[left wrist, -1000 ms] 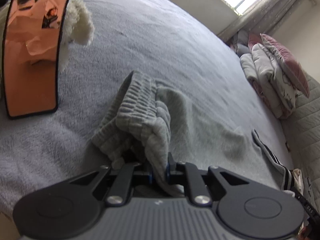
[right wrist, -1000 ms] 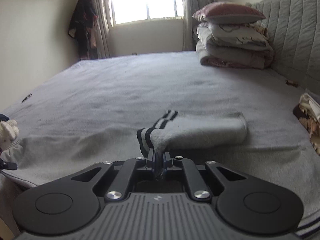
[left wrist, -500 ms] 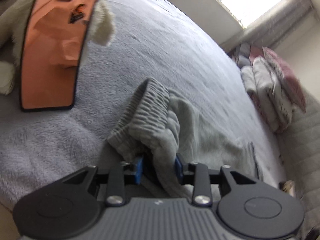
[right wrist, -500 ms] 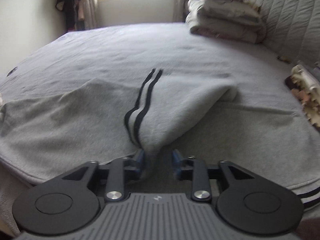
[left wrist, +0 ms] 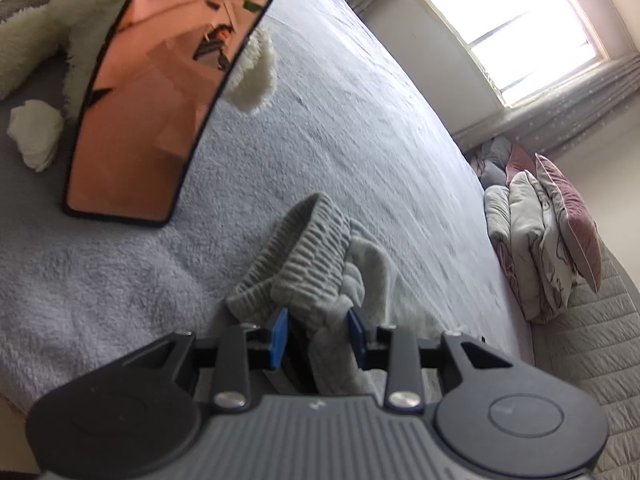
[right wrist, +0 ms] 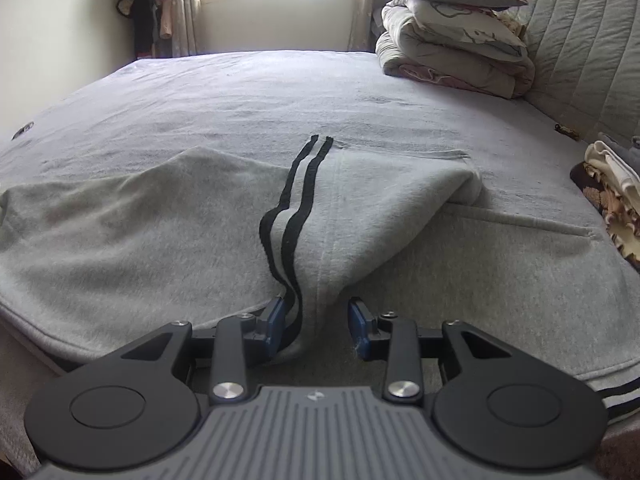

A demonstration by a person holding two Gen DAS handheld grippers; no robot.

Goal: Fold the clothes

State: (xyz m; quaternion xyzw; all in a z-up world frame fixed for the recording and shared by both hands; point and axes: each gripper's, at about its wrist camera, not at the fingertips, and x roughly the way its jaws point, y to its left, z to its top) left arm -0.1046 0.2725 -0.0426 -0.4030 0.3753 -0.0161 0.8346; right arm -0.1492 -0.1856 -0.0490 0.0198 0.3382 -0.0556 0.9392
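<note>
Grey sweatpants (right wrist: pixel 168 232) lie spread on the bed (right wrist: pixel 280 92) ahead of both my grippers. My left gripper (left wrist: pixel 318 332) stands released, its blue pads apart around the ribbed waistband (left wrist: pixel 308 256), which bunches up just beyond them. My right gripper (right wrist: pixel 318 322) is loosened too, the black-striped leg (right wrist: pixel 292 216) hanging slack between its pads. Folded quilts (right wrist: pixel 452 52) sit far ahead to my right.
</note>
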